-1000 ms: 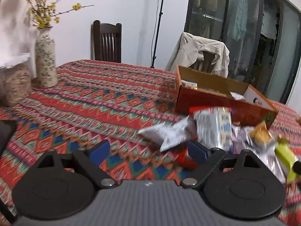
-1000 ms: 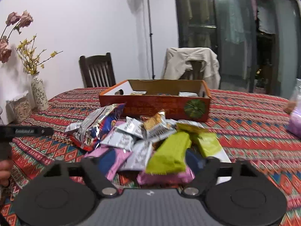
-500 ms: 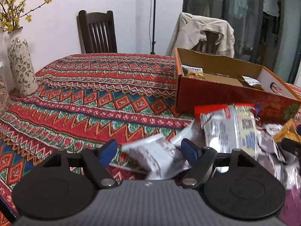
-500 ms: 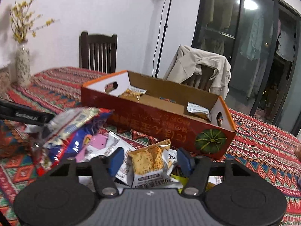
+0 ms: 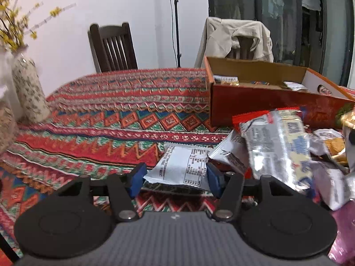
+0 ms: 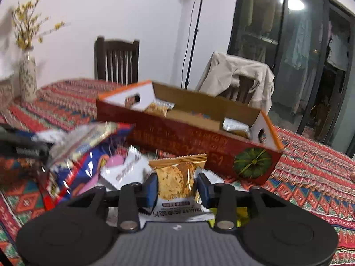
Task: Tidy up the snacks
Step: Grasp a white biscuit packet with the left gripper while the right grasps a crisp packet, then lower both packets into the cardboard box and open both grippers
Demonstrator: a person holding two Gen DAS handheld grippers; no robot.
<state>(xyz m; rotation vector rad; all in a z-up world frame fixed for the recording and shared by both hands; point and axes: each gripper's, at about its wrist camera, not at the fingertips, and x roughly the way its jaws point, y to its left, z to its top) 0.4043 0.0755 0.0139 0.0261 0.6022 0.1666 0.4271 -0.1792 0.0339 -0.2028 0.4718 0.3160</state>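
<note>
A heap of snack packets lies on the patterned tablecloth (image 5: pixel 111 119) in front of an open orange cardboard box (image 5: pixel 266 106) that holds a few packets. My left gripper (image 5: pixel 175 179) is low at the heap's left edge. Its jaws are closing, and both blue pads touch the sides of a white printed packet (image 5: pixel 177 168). A large silver bag (image 5: pixel 277 146) lies just to its right. My right gripper (image 6: pixel 177 188) is closing on a gold cookie packet (image 6: pixel 175 177), which is pinched narrow between the pads just in front of the box (image 6: pixel 188 141).
A flowered vase (image 5: pixel 28 93) with yellow twigs stands at the table's left edge. Beyond the far side are a dark wooden chair (image 5: pixel 113 46) and a chair draped with a beige jacket (image 5: pixel 237 37). A blue and silver bag (image 6: pixel 84 150) lies left of the right gripper.
Both grippers moved in on the heap and lower. The left jaws narrowed around the white packet. The right jaws narrowed around the cookie packet, with the box closer now.
</note>
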